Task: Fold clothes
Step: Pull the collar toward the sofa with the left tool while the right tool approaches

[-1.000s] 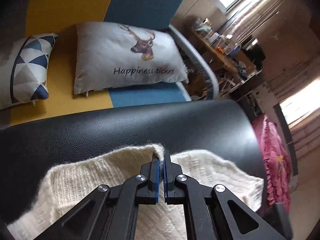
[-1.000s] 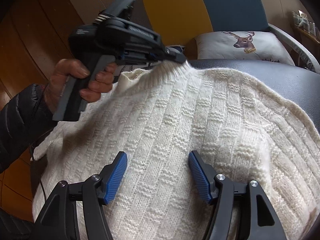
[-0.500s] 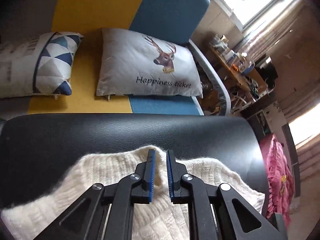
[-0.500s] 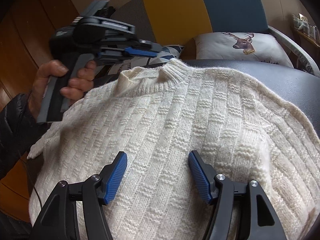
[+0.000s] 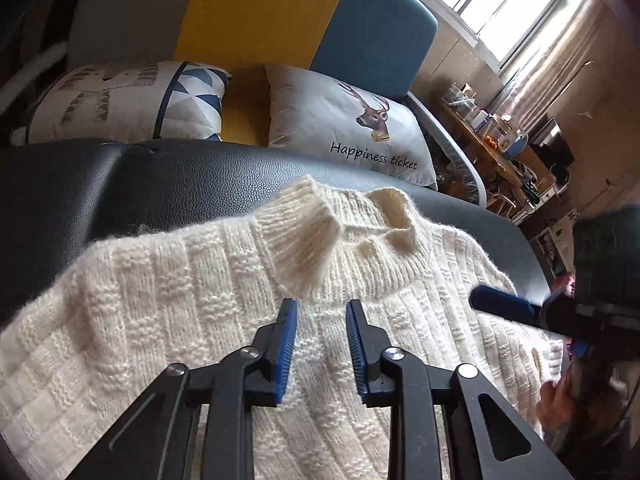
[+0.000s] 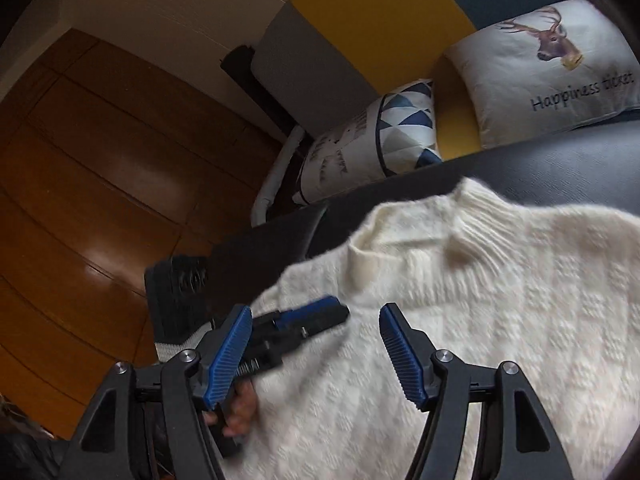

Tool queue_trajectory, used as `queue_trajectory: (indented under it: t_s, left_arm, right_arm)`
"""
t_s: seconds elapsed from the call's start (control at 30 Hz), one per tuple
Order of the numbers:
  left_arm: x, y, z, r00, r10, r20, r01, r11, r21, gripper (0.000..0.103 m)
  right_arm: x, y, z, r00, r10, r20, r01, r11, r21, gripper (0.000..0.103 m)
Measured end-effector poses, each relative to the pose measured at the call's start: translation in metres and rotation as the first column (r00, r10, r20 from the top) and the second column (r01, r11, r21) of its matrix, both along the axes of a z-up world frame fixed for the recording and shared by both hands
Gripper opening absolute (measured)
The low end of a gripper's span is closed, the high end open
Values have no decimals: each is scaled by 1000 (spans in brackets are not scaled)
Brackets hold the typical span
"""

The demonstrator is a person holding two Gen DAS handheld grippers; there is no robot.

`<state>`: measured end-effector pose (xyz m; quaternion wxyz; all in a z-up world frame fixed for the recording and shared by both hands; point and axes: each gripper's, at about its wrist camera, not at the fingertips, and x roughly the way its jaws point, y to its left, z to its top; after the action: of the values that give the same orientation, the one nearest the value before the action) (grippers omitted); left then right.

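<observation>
From the left wrist, the collar has been released: the left hand-held gripper (image 5: 321, 344) is now parted narrowly above the sweater (image 5: 192, 320), spread on the black table (image 5: 160, 184). From the right wrist, the right hand-held gripper (image 6: 316, 356) is held wide, empty; bare table lies beyond the collar.

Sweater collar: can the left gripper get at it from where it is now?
Probably yes. The left gripper is open just short of the collar, nothing between them; the right gripper is off to the side.
</observation>
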<state>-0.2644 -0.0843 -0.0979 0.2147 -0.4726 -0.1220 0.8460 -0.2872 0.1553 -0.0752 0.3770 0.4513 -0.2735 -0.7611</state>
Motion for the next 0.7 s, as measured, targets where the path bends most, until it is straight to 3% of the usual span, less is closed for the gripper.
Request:
queue_trajectory:
  t_s: [0.1, 0.23, 0.3, 0.37, 0.43, 0.53, 0.7]
  left_arm:
    - [0, -1, -4, 1000, -17, -5, 17, 1000, 18, 35]
    - [0, -3, -7, 999, -34, -11, 35, 998, 45, 40]
    - [0, -3, -8, 999, -45, -18, 46, 998, 47, 40]
    - [1, -4, -10, 999, -49, -24, 50, 997, 56, 40]
    - [1, -6, -11, 999, -45, -29, 47, 996, 74, 40]
    - [0, -9, -13, 999, -37, -23, 39, 995, 94, 40]
    - [1, -2, -11, 998, -43, -36, 44, 998, 48, 40]
  right_arm:
    - [-43, -26, -2, 998, -17, 54, 16, 1000, 27, 68]
    - [-82, -60, -36, 963, 71, 260, -71, 997, -9, 69]
    - [-91, -77, -47, 955, 87, 283, -90, 996, 0, 70]
    - [-98, -91, -52, 950, 132, 283, -112, 990, -87, 71]
    - [-104, -97, -54, 960, 114, 255, -81, 987, -137, 71]
    - [-113, -99, -64, 967, 49, 249, -29, 996, -82, 65]
    - [-112, -94, -48, 984, 9, 178, -18, 999, 51, 65]
